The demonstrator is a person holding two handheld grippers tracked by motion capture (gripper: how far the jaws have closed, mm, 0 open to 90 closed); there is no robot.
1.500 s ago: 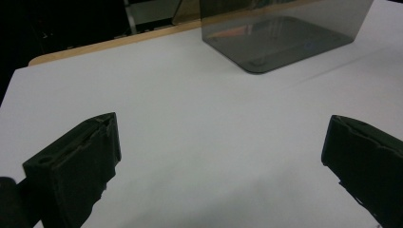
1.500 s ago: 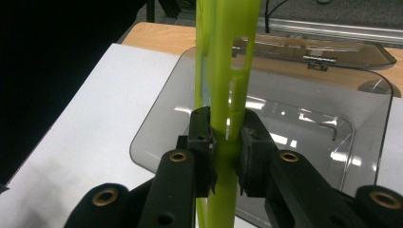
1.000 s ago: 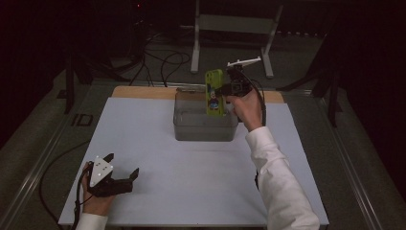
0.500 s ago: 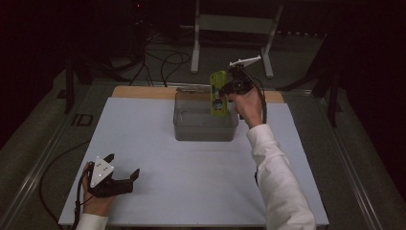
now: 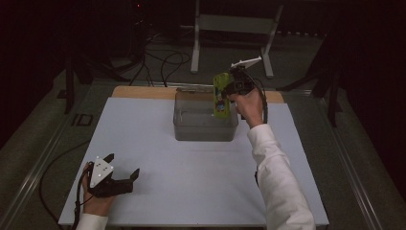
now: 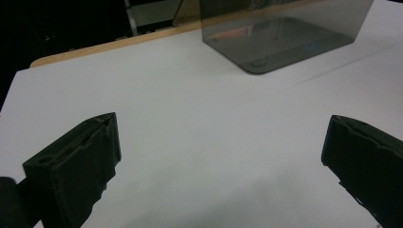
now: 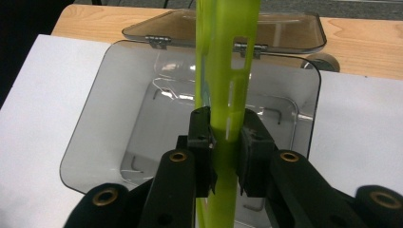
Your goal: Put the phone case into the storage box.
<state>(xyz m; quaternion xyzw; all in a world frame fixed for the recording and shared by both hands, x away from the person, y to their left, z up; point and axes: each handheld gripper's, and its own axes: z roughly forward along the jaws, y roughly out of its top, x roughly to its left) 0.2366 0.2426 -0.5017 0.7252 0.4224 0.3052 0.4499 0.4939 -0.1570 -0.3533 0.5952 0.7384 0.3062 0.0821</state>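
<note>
Dark floor with cables and a metal stand (image 5: 230, 28) lies behind my white worktop (image 5: 158, 143). I can read no writing on the green packet (image 5: 221, 95); its print is too small. My right gripper (image 7: 224, 142) has its fingers clamped on that packet, holding it upright over the open clear box (image 5: 203, 125), whose lid (image 7: 285, 28) lies folded back. My left gripper (image 5: 119, 178) rests near the worktop's front corner, fingers apart, holding nothing, well away from the box.

the green packet's (image 7: 223, 95) ends are cut off; its print (image 5: 220, 103) seems too small to read
</note>
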